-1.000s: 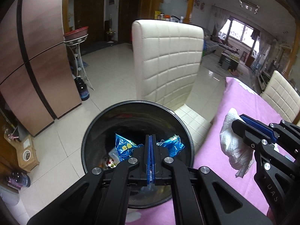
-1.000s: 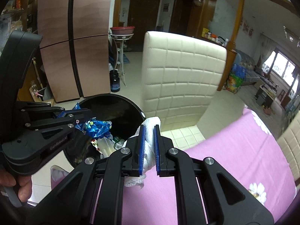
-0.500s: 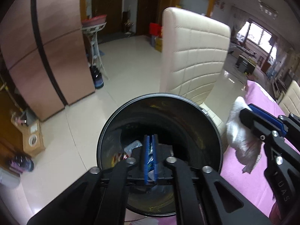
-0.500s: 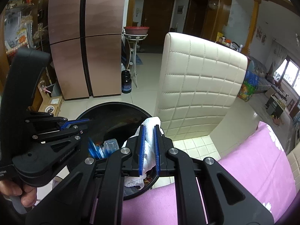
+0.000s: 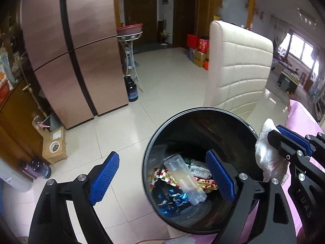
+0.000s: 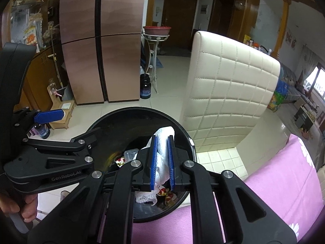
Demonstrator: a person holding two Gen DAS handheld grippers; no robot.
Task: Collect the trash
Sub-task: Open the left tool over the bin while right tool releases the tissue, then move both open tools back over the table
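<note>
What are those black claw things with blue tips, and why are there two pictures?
They are grabbers that a person holds, one in each hand, and each carries a little camera looking along its fingers. One picture comes from the left gripper, whose blue fingers are spread wide open and hold nothing. The other comes from the right gripper, which squeezes a crumpled white tissue. Both hang over a round black trash bin on the tiled floor. Inside lie a clear plastic bottle and shiny wrappers. Beside it are a pink tablecloth and a cream chair.
</note>
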